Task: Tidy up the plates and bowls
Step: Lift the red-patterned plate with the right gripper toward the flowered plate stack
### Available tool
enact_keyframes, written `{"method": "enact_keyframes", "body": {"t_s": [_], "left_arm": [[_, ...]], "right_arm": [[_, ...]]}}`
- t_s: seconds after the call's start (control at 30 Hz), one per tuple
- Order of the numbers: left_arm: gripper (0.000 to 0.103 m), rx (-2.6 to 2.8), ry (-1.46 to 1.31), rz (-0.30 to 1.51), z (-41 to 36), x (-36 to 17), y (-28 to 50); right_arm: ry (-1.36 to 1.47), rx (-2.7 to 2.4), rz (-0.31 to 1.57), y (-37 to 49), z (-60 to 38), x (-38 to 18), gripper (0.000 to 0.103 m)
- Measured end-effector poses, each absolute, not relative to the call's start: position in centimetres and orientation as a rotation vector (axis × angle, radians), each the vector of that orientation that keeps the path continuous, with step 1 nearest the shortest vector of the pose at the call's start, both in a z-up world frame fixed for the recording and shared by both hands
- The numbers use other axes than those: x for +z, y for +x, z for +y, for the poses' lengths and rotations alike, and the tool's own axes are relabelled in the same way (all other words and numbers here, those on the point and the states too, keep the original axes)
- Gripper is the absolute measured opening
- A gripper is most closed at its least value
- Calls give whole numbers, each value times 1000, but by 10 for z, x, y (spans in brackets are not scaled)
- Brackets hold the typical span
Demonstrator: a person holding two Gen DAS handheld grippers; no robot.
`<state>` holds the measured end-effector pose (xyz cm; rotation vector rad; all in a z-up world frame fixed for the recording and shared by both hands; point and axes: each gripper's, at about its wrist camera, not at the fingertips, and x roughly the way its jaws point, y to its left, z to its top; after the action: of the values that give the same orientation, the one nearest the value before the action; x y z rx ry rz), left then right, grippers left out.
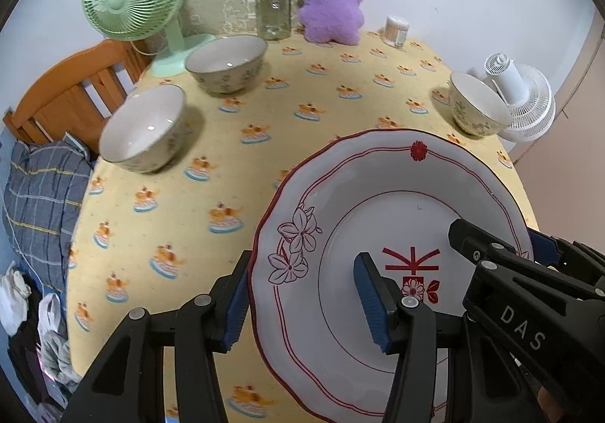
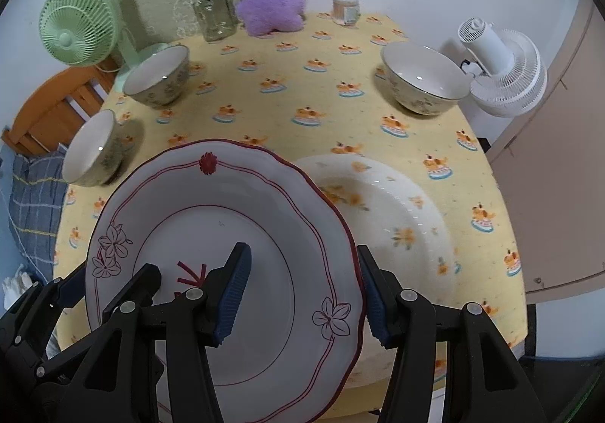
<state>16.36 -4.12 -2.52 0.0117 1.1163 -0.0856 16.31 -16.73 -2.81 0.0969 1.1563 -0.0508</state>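
Above the tabletop [image 1: 227,165] I hold the red plate [image 1: 378,196] with both claws: left claw [image 1: 302,304] pinching its left rim, right claw [image 2: 304,296] its right rim, seemingly over the floral plate [image 2: 401,203].

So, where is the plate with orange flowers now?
In the right wrist view, the plate with orange flowers lies on the yellow tablecloth, right of the red-rimmed plate, which partly covers it.
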Motion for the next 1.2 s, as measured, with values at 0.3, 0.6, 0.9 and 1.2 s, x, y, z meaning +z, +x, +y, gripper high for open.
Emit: {"method": "enact_keyframes", "body": {"t_s": [0.3, 0.6, 0.9, 1.2], "left_arm": [[54, -83, -13, 1159, -89, -43, 167], [54, -67, -31, 1197, -115, -64, 171], [54, -46, 14, 1195, -130, -69, 176], [54, -39, 92, 1211, -143, -74, 182]], "right_arm": [[77, -55, 1202, 169, -214, -46, 59], [56, -49, 1247, 177, -242, -68, 59], [53, -51, 1258, 184, -252, -80, 59], [77, -81, 1302, 190, -261, -93, 59]]}}
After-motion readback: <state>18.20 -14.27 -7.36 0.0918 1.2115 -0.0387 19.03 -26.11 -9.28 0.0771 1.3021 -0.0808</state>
